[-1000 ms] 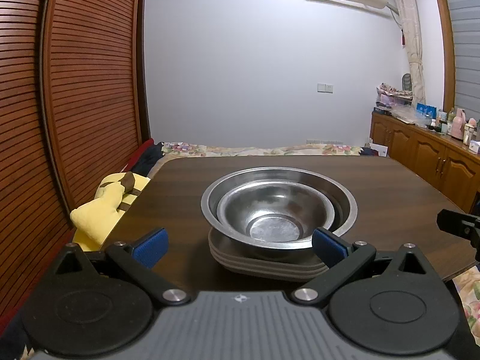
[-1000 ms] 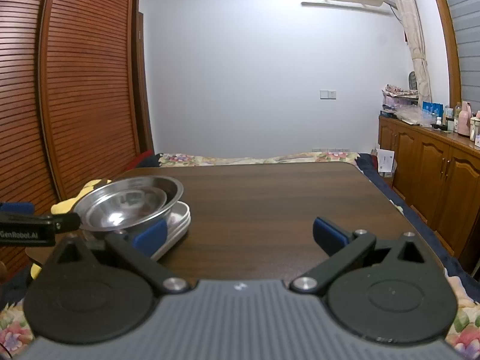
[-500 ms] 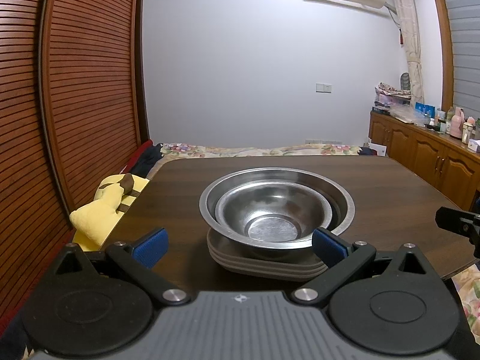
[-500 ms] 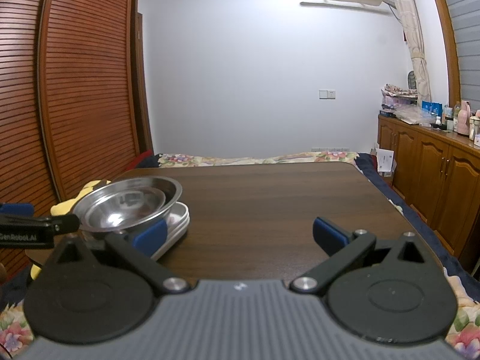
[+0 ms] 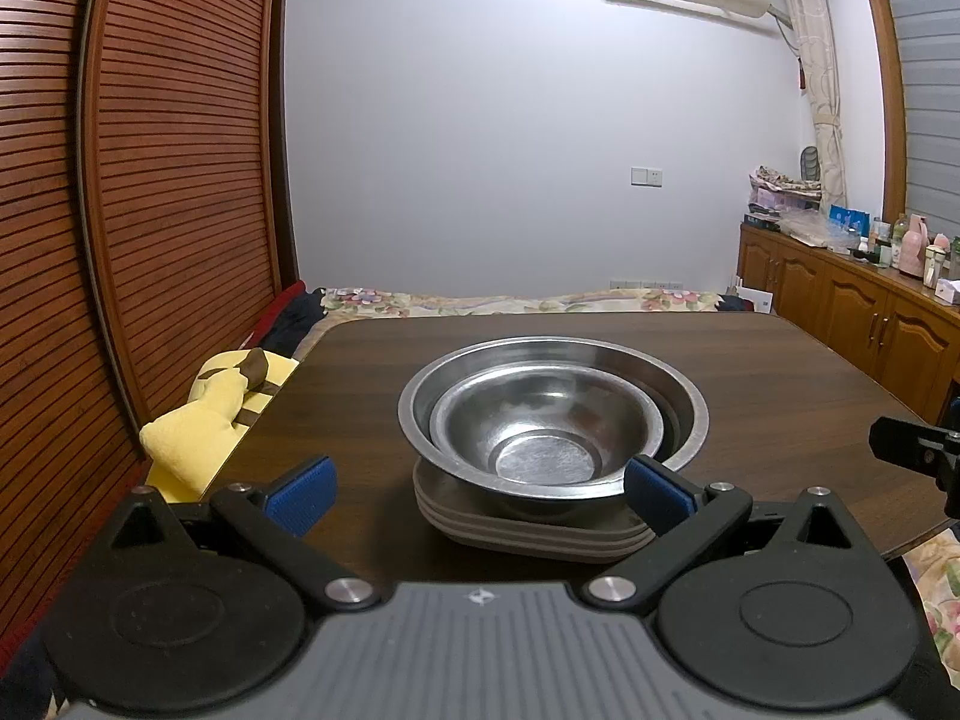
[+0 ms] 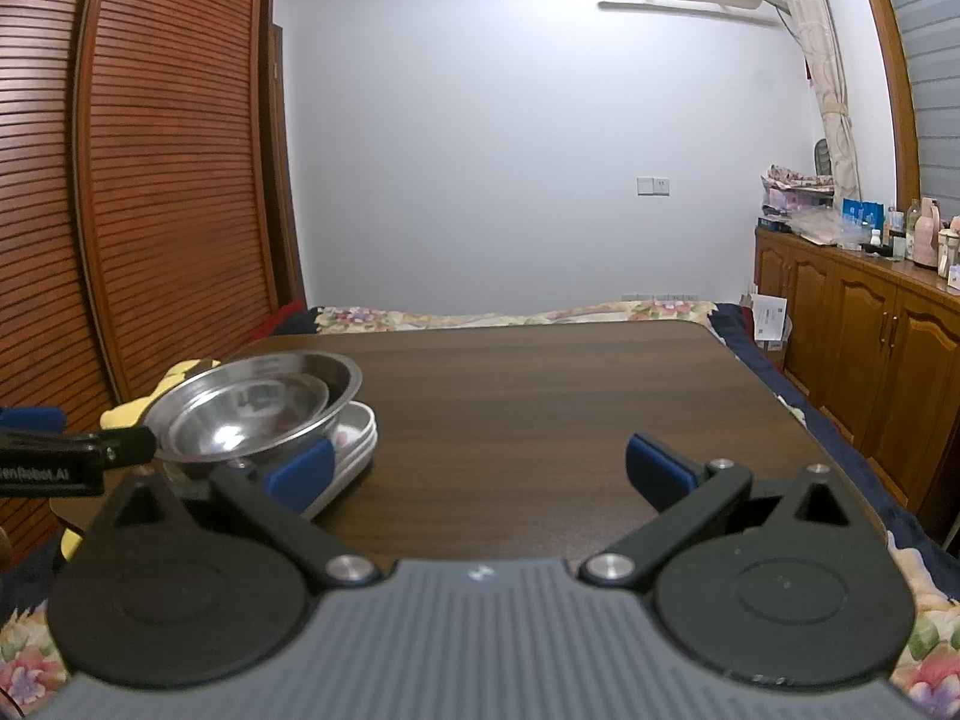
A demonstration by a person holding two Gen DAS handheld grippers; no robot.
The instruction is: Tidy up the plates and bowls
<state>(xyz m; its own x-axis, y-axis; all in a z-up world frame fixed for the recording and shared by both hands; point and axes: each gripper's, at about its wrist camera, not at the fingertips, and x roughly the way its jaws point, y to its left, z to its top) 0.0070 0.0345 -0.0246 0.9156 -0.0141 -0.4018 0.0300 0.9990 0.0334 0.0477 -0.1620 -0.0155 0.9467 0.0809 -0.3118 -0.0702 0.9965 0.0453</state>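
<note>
A small steel bowl [image 5: 543, 432] sat nested in a large steel bowl [image 5: 678, 402] atop stacked grey plates [image 5: 528, 528] near the left edge of the dark wooden table [image 6: 570, 396]. The left gripper [image 5: 477, 489] was spread wide before the stack, and the right gripper [image 6: 477, 474] was released, empty, beside it.

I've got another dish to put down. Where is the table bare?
The table is bare from the plate stack rightward to its right edge, and behind the nested steel bowls. Only the near-left corner is crowded.

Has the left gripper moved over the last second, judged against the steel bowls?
Barely: left gripper drifted slightly, the nested steel bowls staying central between its open fingers.
</note>
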